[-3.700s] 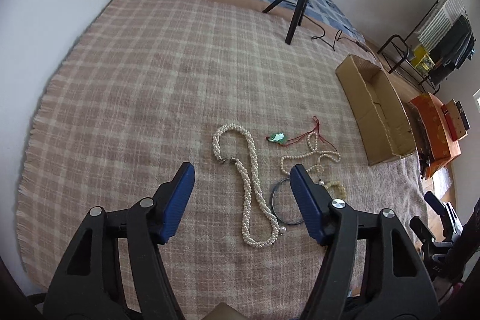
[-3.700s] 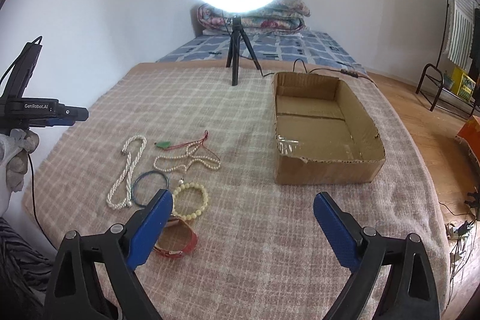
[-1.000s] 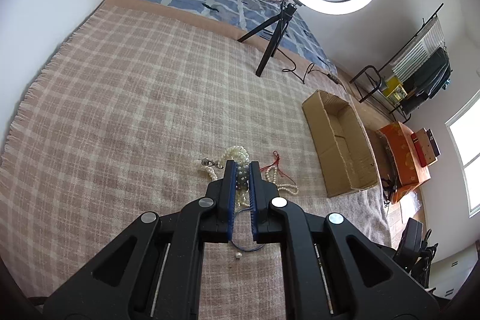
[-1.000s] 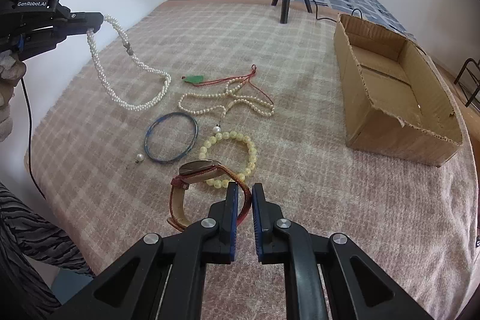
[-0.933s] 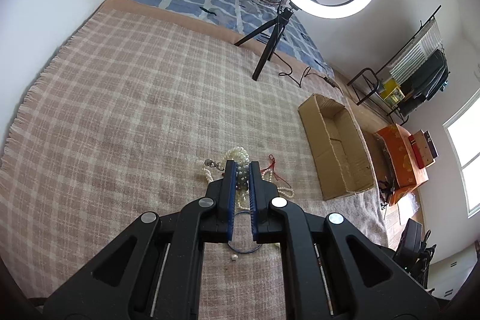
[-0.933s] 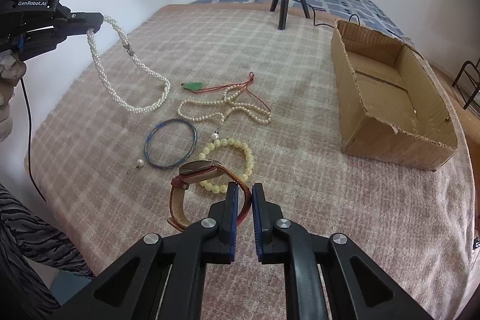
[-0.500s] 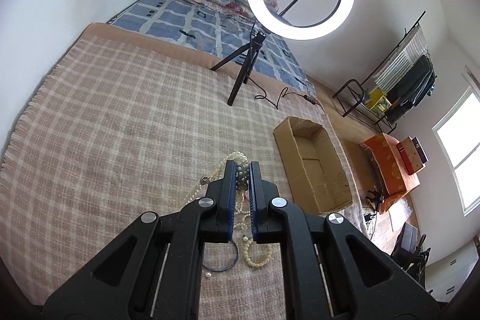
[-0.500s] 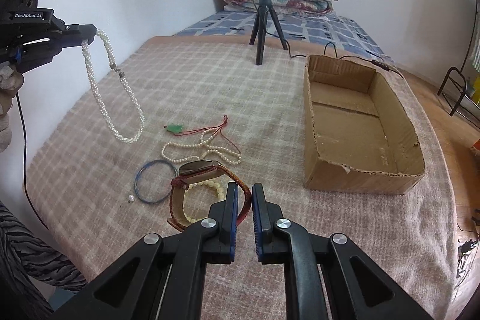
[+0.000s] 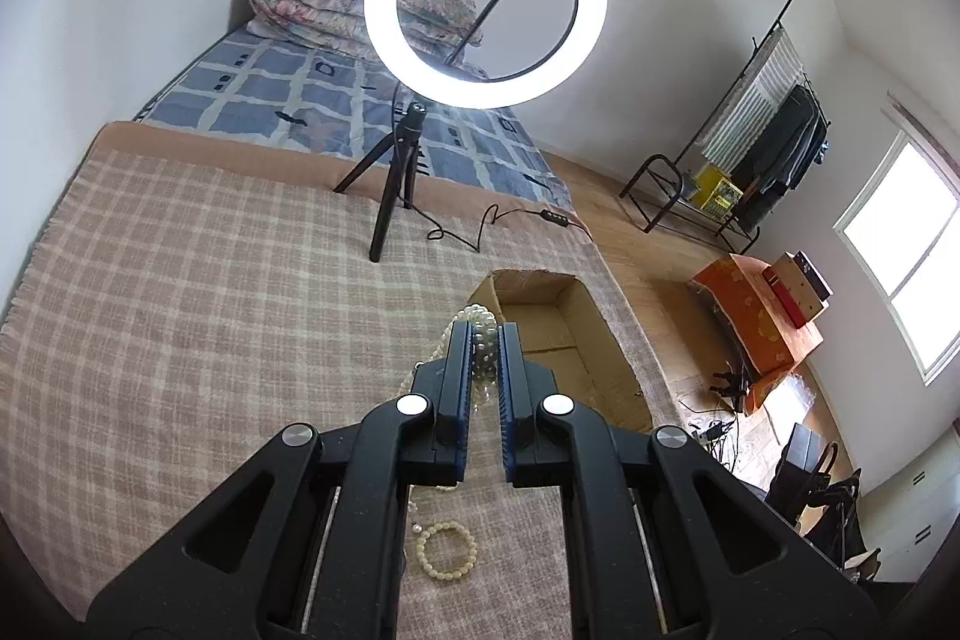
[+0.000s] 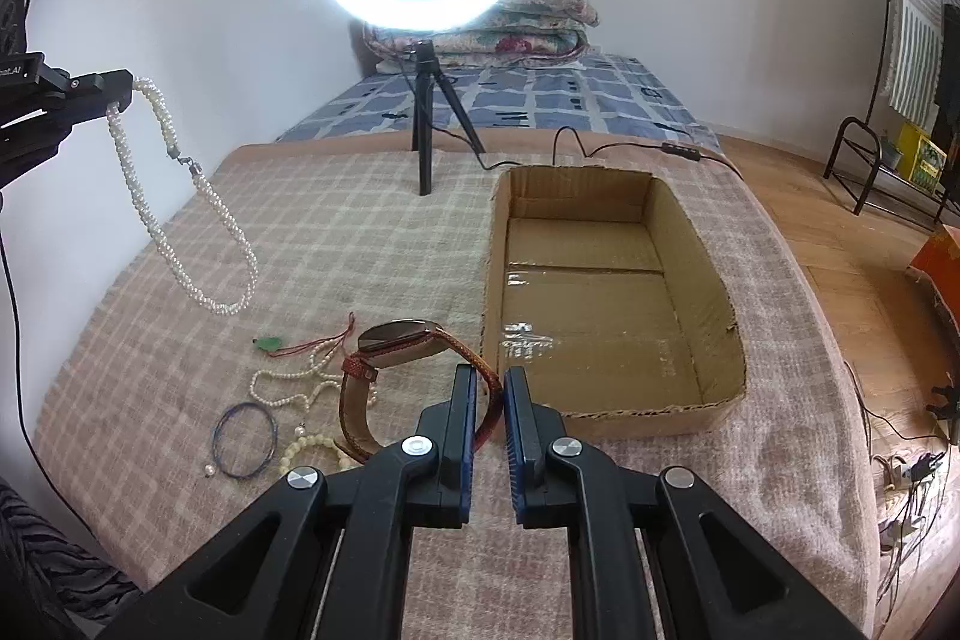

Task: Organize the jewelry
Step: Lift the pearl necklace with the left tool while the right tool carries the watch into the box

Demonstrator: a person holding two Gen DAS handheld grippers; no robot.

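White pearl necklace [image 10: 180, 220], reddish-brown watch [image 10: 396, 340], beige plaid blanket [image 10: 336, 232]

pearl necklace [image 10: 180, 196] now lifted clear of blanket [image 10: 336, 244], watch [image 10: 396, 358] raised nearer cardboard box [image 10: 708, 316]

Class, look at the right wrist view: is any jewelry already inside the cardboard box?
No: the cardboard box shows only its bare taped floor, with nothing lying in it.

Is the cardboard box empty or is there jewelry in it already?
Empty. The right wrist view shows the cardboard box open-topped with only its bare taped floor, no jewelry inside.
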